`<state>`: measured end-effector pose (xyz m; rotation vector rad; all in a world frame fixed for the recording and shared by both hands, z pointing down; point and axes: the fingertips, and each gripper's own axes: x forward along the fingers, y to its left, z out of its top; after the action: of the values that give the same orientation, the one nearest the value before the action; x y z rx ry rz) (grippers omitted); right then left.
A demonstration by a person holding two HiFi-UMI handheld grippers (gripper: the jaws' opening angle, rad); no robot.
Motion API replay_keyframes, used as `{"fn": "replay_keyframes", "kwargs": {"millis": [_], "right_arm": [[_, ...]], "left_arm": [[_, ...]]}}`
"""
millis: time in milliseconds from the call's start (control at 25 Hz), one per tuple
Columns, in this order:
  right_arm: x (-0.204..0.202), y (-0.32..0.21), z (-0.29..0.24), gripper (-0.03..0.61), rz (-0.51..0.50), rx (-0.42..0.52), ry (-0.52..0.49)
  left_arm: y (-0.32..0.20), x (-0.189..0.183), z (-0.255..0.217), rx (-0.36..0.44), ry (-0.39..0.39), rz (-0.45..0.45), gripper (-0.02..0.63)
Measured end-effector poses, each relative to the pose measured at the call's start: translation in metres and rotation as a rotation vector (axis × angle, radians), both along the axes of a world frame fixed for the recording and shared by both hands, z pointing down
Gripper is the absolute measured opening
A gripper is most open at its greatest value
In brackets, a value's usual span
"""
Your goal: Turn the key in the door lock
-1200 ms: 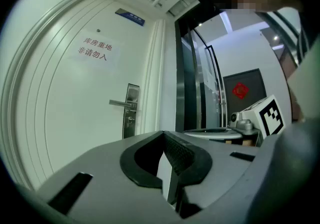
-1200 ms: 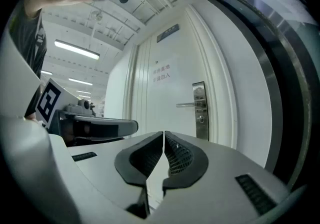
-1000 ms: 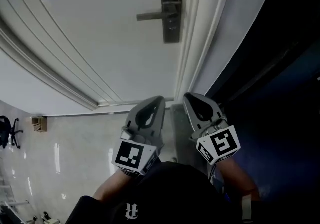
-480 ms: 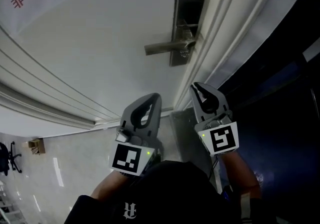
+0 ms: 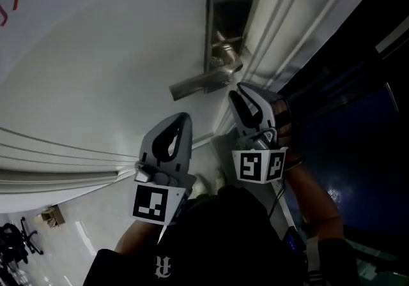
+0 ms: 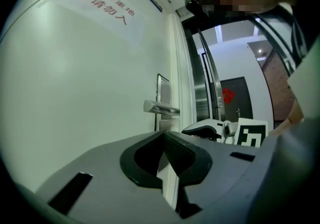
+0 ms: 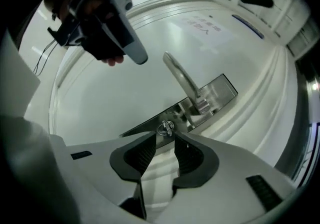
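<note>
A steel lock plate [image 5: 227, 13] with a lever handle [image 5: 201, 83] sits on the white door [image 5: 108, 55]. In the right gripper view a small key with a ring [image 7: 165, 128] sticks out of the plate [image 7: 222, 90] below the handle [image 7: 181, 77]. My right gripper [image 7: 166, 140] is open, its tips on either side of the key, just short of it. From the head view the right gripper [image 5: 239, 96] reaches up under the handle and hides the key. My left gripper [image 5: 176, 126] hangs lower and left, away from the door, jaws together on nothing.
The white door frame [image 5: 287, 16] runs beside the lock plate, with a dark glass panel [image 5: 358, 119] to its right. Red characters [image 6: 107, 7] are printed high on the door. Pale floor [image 5: 70, 240] shows at the lower left.
My right gripper has risen from beside the left one to the lock plate under the handle. The head has come closer to the door. The left gripper has stayed low.
</note>
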<state>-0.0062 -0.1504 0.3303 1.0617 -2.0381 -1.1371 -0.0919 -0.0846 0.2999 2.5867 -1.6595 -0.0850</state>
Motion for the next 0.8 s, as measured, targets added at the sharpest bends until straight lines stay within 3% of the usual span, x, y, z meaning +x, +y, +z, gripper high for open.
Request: {"fn": "replay_keyframes", "kwargs": {"millis": [240, 440, 640, 720, 800], "right_arm": [[-0.012, -0.015, 0.0, 0.094, -0.002, 0.189, 0.165], [-0.017, -0.026, -0.005, 0.092, 0.029, 0.257, 0.212], [-0.02, -0.027, -0.002, 0.023, 0.042, 0.224, 0.202], [-0.02, -0.027, -0.003, 0.021, 0.051, 0.169, 0.146], [-0.019, -0.028, -0.005, 0.021, 0.056, 0.068, 0.026]], "left_arm": [[-0.016, 0.0, -0.002, 0.004, -0.011, -0.009, 0.006], [-0.025, -0.005, -0.008, 0.014, -0.011, -0.02, 0.008], [-0.031, -0.009, -0.015, 0.03, 0.007, -0.015, 0.008], [-0.031, -0.01, -0.018, 0.041, 0.013, -0.012, 0.008], [-0.031, -0.011, -0.02, 0.05, 0.017, -0.012, 0.008]]}}
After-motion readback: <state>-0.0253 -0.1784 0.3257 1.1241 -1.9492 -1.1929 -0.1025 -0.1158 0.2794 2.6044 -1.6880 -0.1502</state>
